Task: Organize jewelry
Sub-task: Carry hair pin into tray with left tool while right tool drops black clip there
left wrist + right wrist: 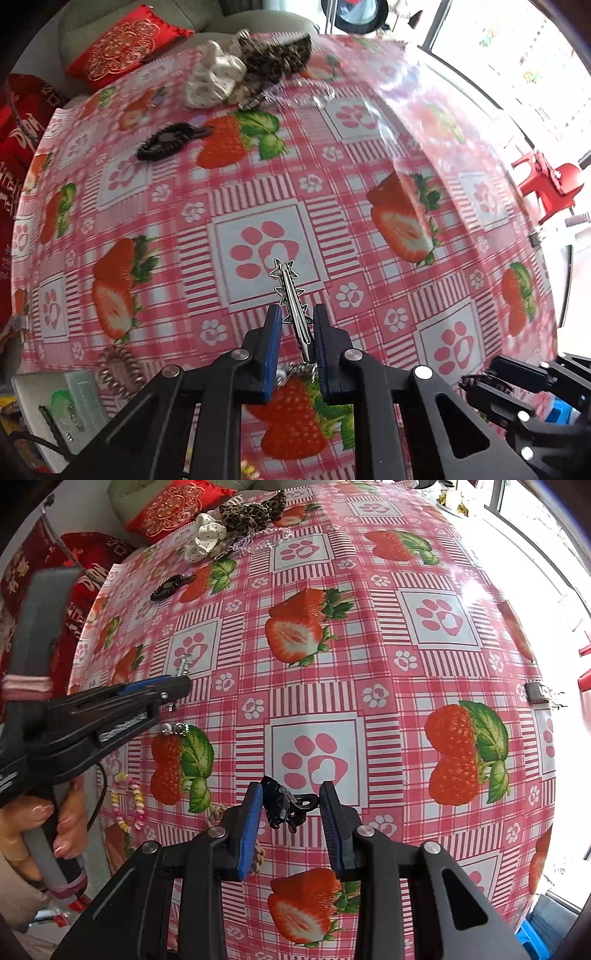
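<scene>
My left gripper [297,317] is shut on a silver star hair clip [290,295], held above the strawberry tablecloth [369,122]; it also shows in the right wrist view [173,692] with the clip's tip [183,665] sticking out. My right gripper [291,799] is partly open around a black claw clip [286,806] that leans on the left pad; whether it is pinched I cannot tell. At the far end lie a cream bow [214,79], a leopard bow [275,55] and a black fuzzy clip [168,142].
A coil hair tie [118,369] and a pale box [74,406] sit at the near left. A bead bracelet [129,805], a small earring [175,729] and a braided tie [218,812] lie near the left edge. Red cushions [122,44] lie on the sofa beyond.
</scene>
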`<state>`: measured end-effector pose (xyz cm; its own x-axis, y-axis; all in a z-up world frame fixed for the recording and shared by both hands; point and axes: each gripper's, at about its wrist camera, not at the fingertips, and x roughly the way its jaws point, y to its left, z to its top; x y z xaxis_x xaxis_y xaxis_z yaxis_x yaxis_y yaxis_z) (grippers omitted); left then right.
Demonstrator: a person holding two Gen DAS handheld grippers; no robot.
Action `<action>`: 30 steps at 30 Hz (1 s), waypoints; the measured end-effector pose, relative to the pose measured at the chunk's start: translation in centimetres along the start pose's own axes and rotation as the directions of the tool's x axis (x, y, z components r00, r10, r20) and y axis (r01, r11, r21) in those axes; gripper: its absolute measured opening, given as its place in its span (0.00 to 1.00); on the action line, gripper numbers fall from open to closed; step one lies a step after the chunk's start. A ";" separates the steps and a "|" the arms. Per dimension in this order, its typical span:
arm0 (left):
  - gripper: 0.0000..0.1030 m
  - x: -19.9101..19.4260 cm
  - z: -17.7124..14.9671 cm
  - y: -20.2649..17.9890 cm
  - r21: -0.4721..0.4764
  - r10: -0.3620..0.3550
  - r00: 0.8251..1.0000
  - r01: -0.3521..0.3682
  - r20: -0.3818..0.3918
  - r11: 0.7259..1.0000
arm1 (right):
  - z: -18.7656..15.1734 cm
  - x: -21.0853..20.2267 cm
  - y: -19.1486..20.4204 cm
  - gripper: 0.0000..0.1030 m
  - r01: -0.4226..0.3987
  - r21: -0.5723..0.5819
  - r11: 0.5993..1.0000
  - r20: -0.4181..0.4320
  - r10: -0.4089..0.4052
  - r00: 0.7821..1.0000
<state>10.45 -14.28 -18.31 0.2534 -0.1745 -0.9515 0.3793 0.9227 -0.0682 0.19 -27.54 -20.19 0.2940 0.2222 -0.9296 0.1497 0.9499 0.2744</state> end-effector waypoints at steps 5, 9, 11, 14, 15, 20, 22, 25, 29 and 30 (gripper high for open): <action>0.23 -3.1 -1.3 1.2 -0.039 -0.006 0.999 0.008 0.042 0.999 | 0.5 -0.2 1.5 0.33 -0.009 -0.025 1.000 0.006 0.009 1.000; 0.23 -4.6 -2.0 2.8 -0.077 -0.003 0.998 0.008 0.059 0.997 | 0.8 -0.4 3.4 0.33 -0.019 -0.061 0.998 0.012 0.019 1.000; 0.23 -5.4 -2.7 4.1 -0.103 0.000 0.998 0.006 0.066 0.995 | 0.9 -0.5 4.7 0.33 -0.031 -0.081 0.996 0.011 0.032 0.999; 0.23 -6.5 -4.1 6.1 -0.146 0.009 0.997 0.002 0.078 0.989 | 1.0 -0.6 6.5 0.33 -0.044 -0.112 0.993 0.011 0.046 0.999; 0.23 -6.9 -4.6 6.7 -0.152 0.013 0.997 0.000 0.080 0.988 | 1.0 -0.6 7.2 0.33 -0.047 -0.127 0.991 0.010 0.049 0.999; 0.23 -9.2 -7.6 10.3 -0.235 0.046 0.994 -0.023 0.095 0.972 | 0.7 -0.5 11.2 0.33 -0.072 -0.197 0.978 -0.002 0.073 0.997; 0.23 -10.0 -9.0 11.7 -0.270 0.060 0.994 -0.032 0.093 0.962 | 0.5 -0.5 12.9 0.33 -0.082 -0.226 0.971 -0.008 0.082 0.997; 0.23 -10.9 -11.1 13.7 -0.317 0.085 0.993 -0.053 0.087 0.947 | 0.1 -0.3 15.7 0.33 -0.101 -0.277 0.955 -0.018 0.100 0.995; 0.23 -11.8 -14.2 16.2 -0.383 0.117 0.991 -0.081 0.071 0.920 | -0.2 0.2 19.4 0.33 -0.127 -0.339 0.932 -0.036 0.122 0.992; 0.23 -12.0 -14.9 16.8 -0.398 0.123 0.990 -0.087 0.066 0.913 | -0.3 0.4 20.4 0.33 -0.136 -0.356 0.925 -0.043 0.129 0.991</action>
<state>0.47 8.42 -12.51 0.3562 -0.0815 -0.9308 -0.0302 0.9947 -0.0987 3.03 -8.01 -15.02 0.2696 0.3518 -0.8964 -0.2375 0.9264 0.2922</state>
